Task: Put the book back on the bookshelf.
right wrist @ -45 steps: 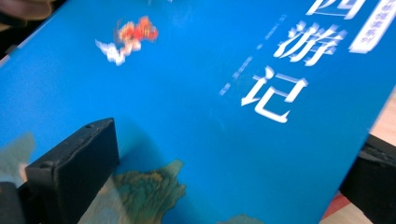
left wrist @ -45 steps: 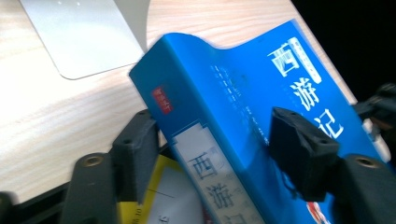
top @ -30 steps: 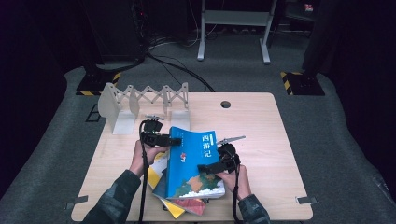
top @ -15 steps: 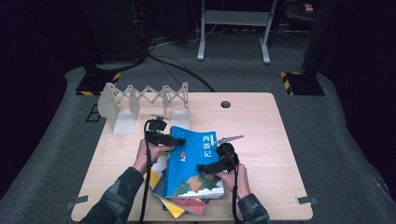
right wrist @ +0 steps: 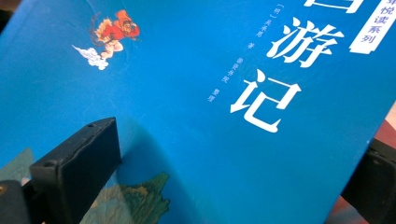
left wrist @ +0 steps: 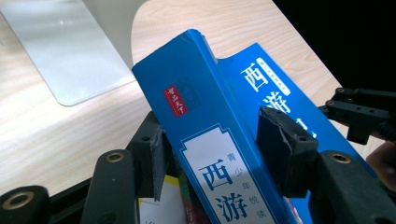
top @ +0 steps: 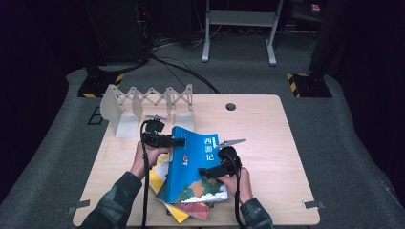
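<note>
We are lifting the blue book (top: 193, 167): left gripper (left wrist: 210, 154) closing on its spine, right gripper (top: 210, 171) seemingly clamping its cover; 1 stack (top: 184, 212) waiting beneath

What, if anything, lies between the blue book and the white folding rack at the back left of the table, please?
Nothing visible blocks it. Between the blue book and the white folding rack lies bare table; the left gripper straddles the book's spine on that side.

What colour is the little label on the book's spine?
Red, on the blue book; the label shows best in the left gripper view.
</note>
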Demonstrator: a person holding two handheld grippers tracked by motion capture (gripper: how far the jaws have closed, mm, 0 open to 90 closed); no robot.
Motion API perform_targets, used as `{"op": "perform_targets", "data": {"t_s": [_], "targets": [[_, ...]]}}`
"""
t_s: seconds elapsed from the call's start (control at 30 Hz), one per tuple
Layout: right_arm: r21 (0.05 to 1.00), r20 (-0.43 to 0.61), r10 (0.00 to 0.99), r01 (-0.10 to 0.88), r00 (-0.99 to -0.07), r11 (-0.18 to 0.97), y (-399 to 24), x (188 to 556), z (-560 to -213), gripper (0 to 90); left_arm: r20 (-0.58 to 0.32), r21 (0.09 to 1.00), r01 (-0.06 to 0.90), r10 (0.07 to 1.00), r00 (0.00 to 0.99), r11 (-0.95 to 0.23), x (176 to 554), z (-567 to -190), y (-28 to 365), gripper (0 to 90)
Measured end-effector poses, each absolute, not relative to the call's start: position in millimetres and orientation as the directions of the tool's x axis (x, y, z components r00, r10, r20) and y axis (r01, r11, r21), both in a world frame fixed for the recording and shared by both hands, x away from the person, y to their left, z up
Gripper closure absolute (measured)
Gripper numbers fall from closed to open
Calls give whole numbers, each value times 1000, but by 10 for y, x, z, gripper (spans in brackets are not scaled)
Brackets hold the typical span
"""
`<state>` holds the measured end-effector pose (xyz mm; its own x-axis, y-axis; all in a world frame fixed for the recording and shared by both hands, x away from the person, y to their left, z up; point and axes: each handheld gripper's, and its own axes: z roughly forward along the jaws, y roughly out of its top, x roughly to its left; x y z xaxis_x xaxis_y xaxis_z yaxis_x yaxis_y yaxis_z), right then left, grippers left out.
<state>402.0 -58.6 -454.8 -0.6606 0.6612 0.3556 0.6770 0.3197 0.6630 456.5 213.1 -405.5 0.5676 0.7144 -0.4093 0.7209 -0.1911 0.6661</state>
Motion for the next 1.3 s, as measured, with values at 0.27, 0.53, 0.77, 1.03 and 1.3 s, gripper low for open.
{"op": "perform_targets", "data": {"t_s": [0.27, 0.53, 0.77, 1.03, 1.3], "targets": [[680, 356, 643, 660, -678, 319, -531, 4052, -4572, 8, -455, 628, 753, 692, 561, -197, 4635, -4148, 2133, 424], [693, 329, 634, 635, -700, 341, -470, 4047, -4555, 8, -479, 616, 768, 690, 543, -177, 4620, -4185, 2196, 482], [724, 329, 664, 630, -672, 279, -691, 3977, -4569, 50, -513, 629, 767, 674, 532, -126, 4557, -4175, 2279, 505], [766, 136, 864, 605, -485, 219, -1441, 3924, -4623, 0, -513, 634, 764, 671, 535, -125, 4536, -4165, 2331, 504], [709, 33, 943, 673, -331, 211, -1932, 4001, -5148, 0, -532, 640, 762, 659, 532, -99, 4514, -4167, 2372, 513]]}}
